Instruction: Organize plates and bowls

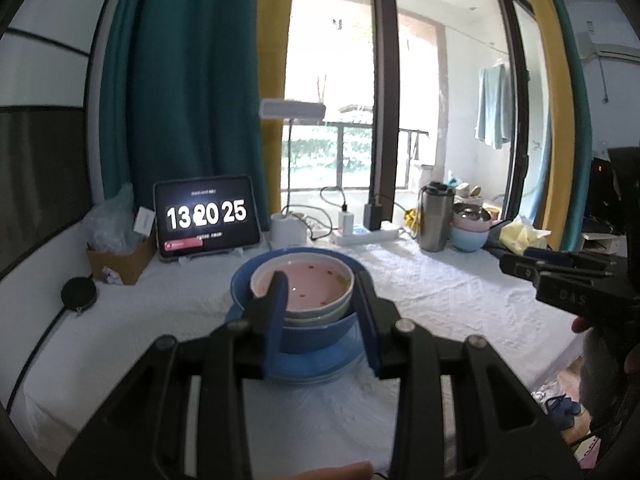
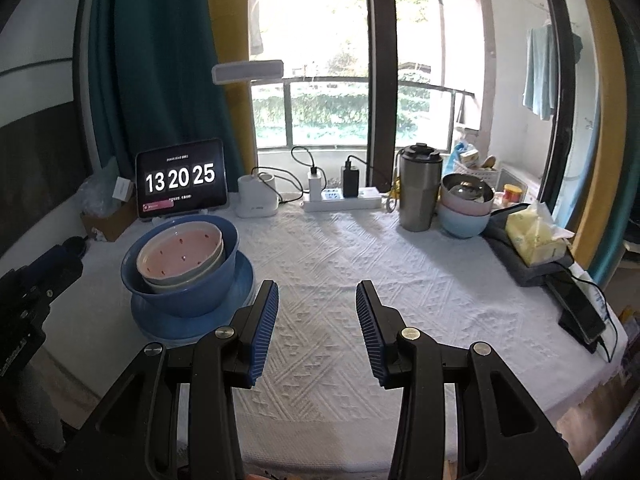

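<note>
A pink-lined white bowl (image 1: 308, 288) sits nested in a pale green bowl (image 1: 316, 316), inside a large blue bowl (image 1: 320, 336), on blue plates (image 1: 320, 364). My left gripper (image 1: 322, 292) is open. Its left finger is inside the pink bowl and its right finger stands outside the nested bowls' right side. The stack also shows in the right wrist view: pink bowl (image 2: 180, 250), blue bowl (image 2: 188, 292), plates (image 2: 240, 280). My right gripper (image 2: 318, 300) is open and empty over the white tablecloth, right of the stack.
A tablet clock (image 2: 180, 178), a desk lamp base (image 2: 258, 196), a power strip (image 2: 342, 200), a steel tumbler (image 2: 418, 188) and stacked metal, pink and light-blue bowls (image 2: 466, 204) line the back. A tissue pack (image 2: 534, 236) and a phone (image 2: 582, 308) lie right.
</note>
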### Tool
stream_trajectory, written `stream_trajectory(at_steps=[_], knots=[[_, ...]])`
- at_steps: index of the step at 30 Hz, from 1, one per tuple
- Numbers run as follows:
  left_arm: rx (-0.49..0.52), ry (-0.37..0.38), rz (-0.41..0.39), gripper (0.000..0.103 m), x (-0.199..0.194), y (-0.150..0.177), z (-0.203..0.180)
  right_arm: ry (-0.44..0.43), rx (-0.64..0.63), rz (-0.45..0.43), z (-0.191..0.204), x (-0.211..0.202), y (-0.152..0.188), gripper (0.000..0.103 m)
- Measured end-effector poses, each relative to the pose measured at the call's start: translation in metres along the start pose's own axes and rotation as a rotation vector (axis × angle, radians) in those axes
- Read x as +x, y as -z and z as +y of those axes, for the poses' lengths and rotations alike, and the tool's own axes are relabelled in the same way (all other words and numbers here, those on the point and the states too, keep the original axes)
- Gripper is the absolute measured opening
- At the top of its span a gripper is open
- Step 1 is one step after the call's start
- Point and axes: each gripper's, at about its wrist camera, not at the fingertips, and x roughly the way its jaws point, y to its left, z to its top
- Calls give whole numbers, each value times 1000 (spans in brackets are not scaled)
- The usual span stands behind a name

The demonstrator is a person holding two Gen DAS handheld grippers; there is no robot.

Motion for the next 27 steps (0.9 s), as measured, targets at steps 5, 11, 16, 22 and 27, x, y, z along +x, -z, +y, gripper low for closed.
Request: stream_trajectory(at_steps=[5, 11, 16, 22, 27], knots=[[-10, 8, -36, 35, -16, -2, -1, 23, 6, -22, -4, -13, 2, 43], [-46, -1, -79, 35, -32, -5, 3, 40, 10, -46, -7, -28, 3, 43], [-54, -12, -107, 35, -43, -8, 4, 54, 5, -66, -9, -40, 3, 43], [-41, -23, -140, 35, -55, -11, 3, 71, 7, -91, -11, -55, 3, 43], [-29, -18, -154, 35, -63, -15, 3, 80, 14, -106, -12, -65, 3, 43]])
